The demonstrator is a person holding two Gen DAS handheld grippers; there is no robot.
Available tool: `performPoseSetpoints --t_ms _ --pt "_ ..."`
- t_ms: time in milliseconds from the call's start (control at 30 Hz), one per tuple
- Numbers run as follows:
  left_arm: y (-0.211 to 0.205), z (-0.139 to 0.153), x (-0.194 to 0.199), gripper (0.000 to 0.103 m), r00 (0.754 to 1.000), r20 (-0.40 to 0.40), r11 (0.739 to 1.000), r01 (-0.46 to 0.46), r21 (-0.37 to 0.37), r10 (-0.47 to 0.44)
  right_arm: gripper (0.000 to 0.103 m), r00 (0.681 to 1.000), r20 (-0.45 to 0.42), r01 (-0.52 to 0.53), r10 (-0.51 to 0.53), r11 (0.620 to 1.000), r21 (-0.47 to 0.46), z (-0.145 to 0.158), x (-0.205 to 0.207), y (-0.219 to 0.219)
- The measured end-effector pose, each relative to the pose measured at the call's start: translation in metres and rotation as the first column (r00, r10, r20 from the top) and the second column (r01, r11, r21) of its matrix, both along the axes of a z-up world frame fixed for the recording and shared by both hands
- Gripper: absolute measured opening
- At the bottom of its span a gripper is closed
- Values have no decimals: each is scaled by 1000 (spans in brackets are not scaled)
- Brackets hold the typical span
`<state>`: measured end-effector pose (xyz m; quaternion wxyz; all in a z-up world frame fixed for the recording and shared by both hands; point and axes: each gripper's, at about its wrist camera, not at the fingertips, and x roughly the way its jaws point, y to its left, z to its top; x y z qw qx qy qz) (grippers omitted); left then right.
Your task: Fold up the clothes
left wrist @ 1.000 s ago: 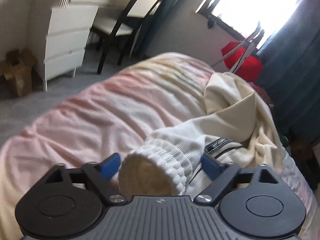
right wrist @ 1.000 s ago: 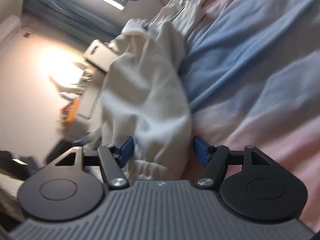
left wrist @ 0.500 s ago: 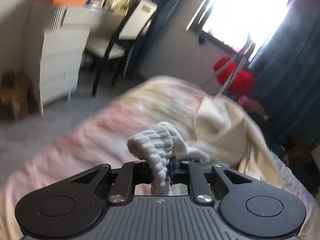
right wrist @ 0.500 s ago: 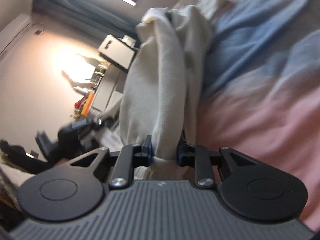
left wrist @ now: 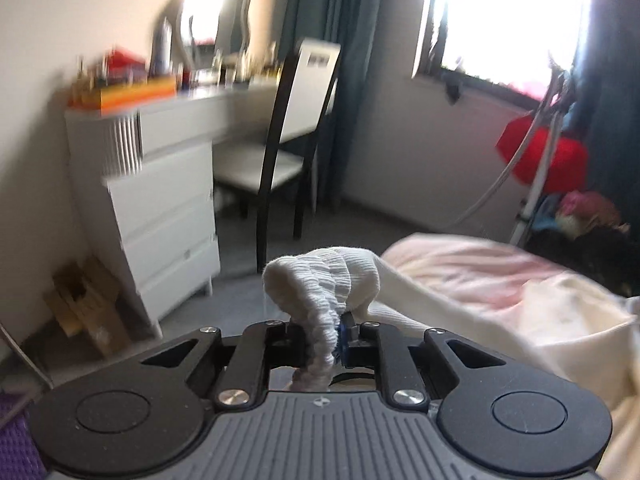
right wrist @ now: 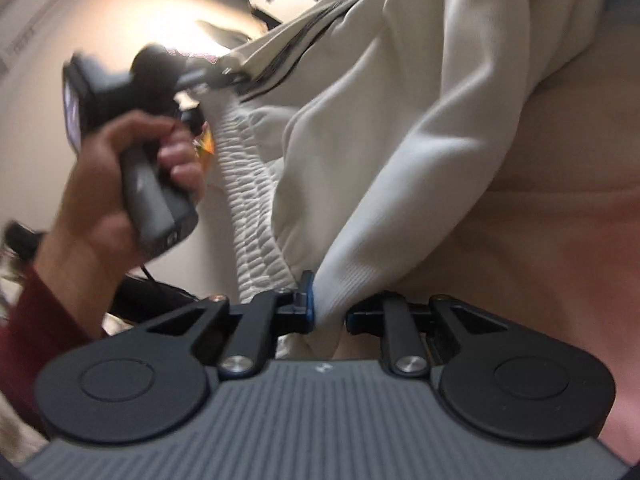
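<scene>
Two claws grip one cream garment, a zip-front sweatshirt with ribbed trim. The left gripper is clamped on the ribbed cuff, which bunches up between its closed fingers and bulges just ahead of them; the sleeve runs off to the right of that claw toward the pink bedspread, where more cream cloth lies crumpled at the far right. Beyond the left claw, well ahead and to its left, stand a white drawer unit and a dark-framed chair; a bright window sits ahead to the right, with something red below it.

The right gripper is pinched on a fold of the ribbed hem, the cloth squeezed between its blue-tipped fingers. From there the sweatshirt rises ahead of the claw and drapes to its right over the pink bedspread. The dark zipper shows ahead and slightly left. To the left of the right claw, the person's left hand, in a red sleeve, holds the handle of the other gripper, whose tip meets the stretched hem further ahead.
</scene>
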<state>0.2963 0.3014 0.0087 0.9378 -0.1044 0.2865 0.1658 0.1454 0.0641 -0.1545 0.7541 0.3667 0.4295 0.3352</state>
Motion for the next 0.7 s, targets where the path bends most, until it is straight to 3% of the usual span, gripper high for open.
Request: performPoseSetpoints --t_ms 133,233,300,333,367,400,467,600,700 --pt "16 -38 26 25 998 -57 1000 -11 -23 10 21 999 22 -40 40 999 -7 0 10 3" --pt "18 -45 22 36 998 -68 999 -15 -33 13 24 996 32 -80 81 996 -48 7 16 0" --pt "16 -42 17 54 997 -72 999 -22 -24 20 40 996 25 -84 86 993 -86 12 16 -5" --pt "13 -37 11 58 997 -68 999 -27 -20 26 69 997 25 -74 77 993 -95 16 15 -10" --pt "11 -33 5 67 998 -62 999 -30 -21 28 91 998 26 -59 62 993 -99 19 12 -16" --pt "8 -27 -2 76 998 -54 999 -26 -21 25 92 998 36 -46 49 995 -90 23 9 -23" --pt "-4 -16 -15 81 999 -31 1000 -11 -4 11 91 997 63 -39 45 994 -101 37 -2 -37" --pt "-48 4 -42 84 998 2 998 61 24 -61 91 983 180 4 33 980 -201 73 -28 -73" --pt "-83 11 -51 85 992 17 992 129 -6 -129 90 958 285 73 19 949 -307 103 -57 -116"
